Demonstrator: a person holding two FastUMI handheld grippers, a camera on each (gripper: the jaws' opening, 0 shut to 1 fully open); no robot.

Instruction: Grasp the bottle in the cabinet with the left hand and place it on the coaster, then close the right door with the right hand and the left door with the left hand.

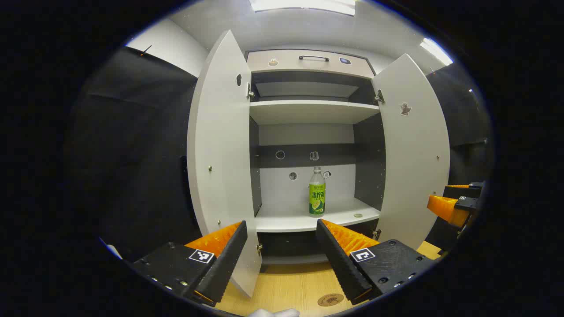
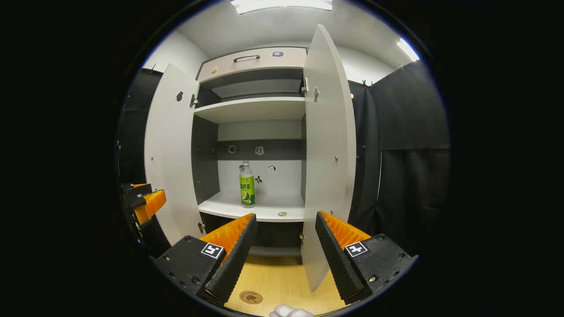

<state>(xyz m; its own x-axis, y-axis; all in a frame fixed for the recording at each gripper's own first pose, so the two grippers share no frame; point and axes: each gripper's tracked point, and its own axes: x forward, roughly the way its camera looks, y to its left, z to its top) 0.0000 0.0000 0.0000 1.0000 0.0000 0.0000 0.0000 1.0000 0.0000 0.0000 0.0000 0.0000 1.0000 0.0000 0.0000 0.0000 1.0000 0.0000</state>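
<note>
Cabinet (image 1: pixel 308 110) is standing with both doors swung wide. The bottle (image 1: pixel 317 192) is sitting upright on the lower shelf (image 1: pixel 286 218), centre of the left gripper view, back near the rear wall, untouched. A small round disc (image 1: pixel 358 215) is lying on that shelf's front edge, right of the bottle.

Left gripper (image 1: pixel 280 257) is hovering at bottom of its view, fingers spread wide, gripping nothing. Left door (image 1: pixel 218 154) is filling frame left, right door (image 1: pixel 412 154) frame right. Far right edge of this view is catching the right gripper (image 1: pixel 454 202) from the side; its finger gap is too cropped to judge there.

Right gripper view is giving that gripper (image 2: pixel 285 253) head-on at the bottom: fingers wide apart, empty. Here the bottle (image 2: pixel 246 185) is sitting left of centre, and the right door (image 2: pixel 328 154) is showing nearly edge-on. The left gripper (image 2: pixel 147 202) is poking in at frame left.

Coaster (image 1: pixel 330 300) is lying on the wooden tabletop (image 1: pixel 286 286), bottom centre of both views. A white gloved bit of hand (image 2: pixel 293 311) is peeking at bottom edge.
</note>
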